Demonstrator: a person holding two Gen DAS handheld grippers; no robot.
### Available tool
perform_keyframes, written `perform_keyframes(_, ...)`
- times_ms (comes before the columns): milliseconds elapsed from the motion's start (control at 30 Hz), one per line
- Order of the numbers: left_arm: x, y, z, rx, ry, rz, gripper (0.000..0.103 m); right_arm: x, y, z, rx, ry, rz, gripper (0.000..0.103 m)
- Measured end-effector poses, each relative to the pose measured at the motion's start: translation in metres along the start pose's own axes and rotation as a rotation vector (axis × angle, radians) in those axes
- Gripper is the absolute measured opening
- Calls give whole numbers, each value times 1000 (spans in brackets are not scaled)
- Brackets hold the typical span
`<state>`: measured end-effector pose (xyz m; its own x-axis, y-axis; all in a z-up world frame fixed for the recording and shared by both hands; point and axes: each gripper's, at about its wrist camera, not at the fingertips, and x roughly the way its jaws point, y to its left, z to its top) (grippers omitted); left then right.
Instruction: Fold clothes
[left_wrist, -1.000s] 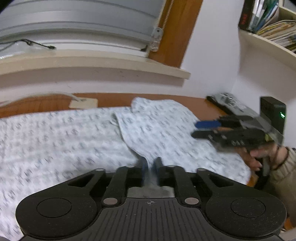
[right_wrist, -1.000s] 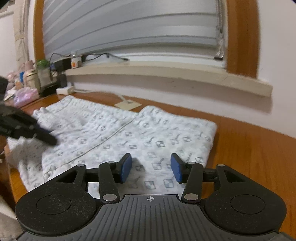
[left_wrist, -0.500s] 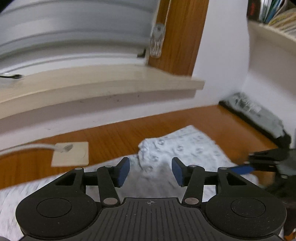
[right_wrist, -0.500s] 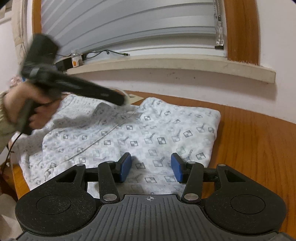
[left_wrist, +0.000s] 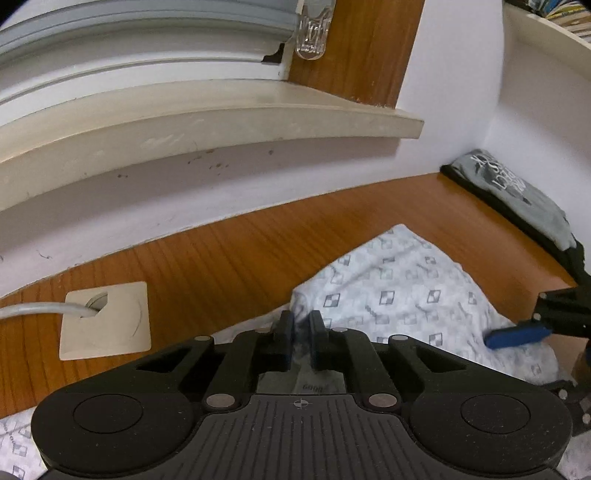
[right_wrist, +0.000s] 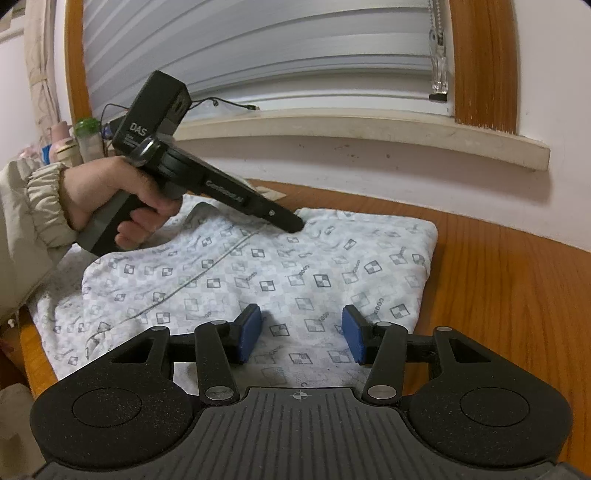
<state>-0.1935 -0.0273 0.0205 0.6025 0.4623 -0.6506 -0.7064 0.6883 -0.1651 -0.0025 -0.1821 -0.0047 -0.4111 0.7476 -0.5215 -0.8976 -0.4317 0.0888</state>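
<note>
**Left fingers pinch the garment's far edge**

The garment (right_wrist: 258, 280) lies flat on the worktop (right_wrist: 509, 280), long axis running left-right along the windowsill (left_wrist: 207, 125). The left gripper (left_wrist: 301, 332) pinches a raised fold at its far edge. The right gripper (right_wrist: 301, 334) hovers over the near edge, fingers spread.

Right gripper (right_wrist: 301, 334) hangs low over the white checker-printed garment (right_wrist: 295, 273), its blue-padded jaws spread wide with nothing between them. The cloth lies folded on the orange-brown wooden bench (right_wrist: 509, 280), its rounded edge ahead and right of the gripper. Ahead and to the left, a hand (right_wrist: 110, 199) in a beige cuffed sleeve grips the black left gripper (right_wrist: 295, 223), whose tip presses onto the garment's far edge; whether its jaws are closed cannot be made out. Beyond it run the cream window sill (right_wrist: 369, 129) and grey slatted blinds (right_wrist: 258, 55).
</note>
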Motion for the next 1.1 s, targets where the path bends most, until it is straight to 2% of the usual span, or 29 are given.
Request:
perform_keyframes(100,-5,3,-3,-16,-19,18,14,0,-2,0,3,0,2,50)
perform_keyframes(233,-28,-10,-6,-10,-68,80,16,-2,-1,0,-13,-12,-6,51)
perform_keyframes(433,-65,-70,-29,105,-106,46,16,-19,10,-1,-20,-38,-17,53)
perform_keyframes(600,-86,-112,-61,215,-91,31,17,-39,37,-2,-66,-45,-9,53)
perform_keyframes(633,-88,-118,-66,235,-90,33,31,-42,42,-2,-66,-49,-4,53)
perform_keyframes(700,-94,-129,-76,281,-89,38,47,-49,50,-2,-62,-53,13,53)
perform_keyframes(900,-96,-160,-93,449,-57,32,46,-56,67,-4,-93,-45,24,54)
perform_keyframes(967,-93,-168,-98,510,-39,51,51,-57,68,-4,-92,-44,24,54)
perform_keyframes(1000,-90,-172,-101,537,-26,60,58,-57,69,-4,-91,-43,25,54)
perform_keyframes(1100,-84,-178,-106,587,5,52,60,-58,71,-4,-89,-42,26,54)
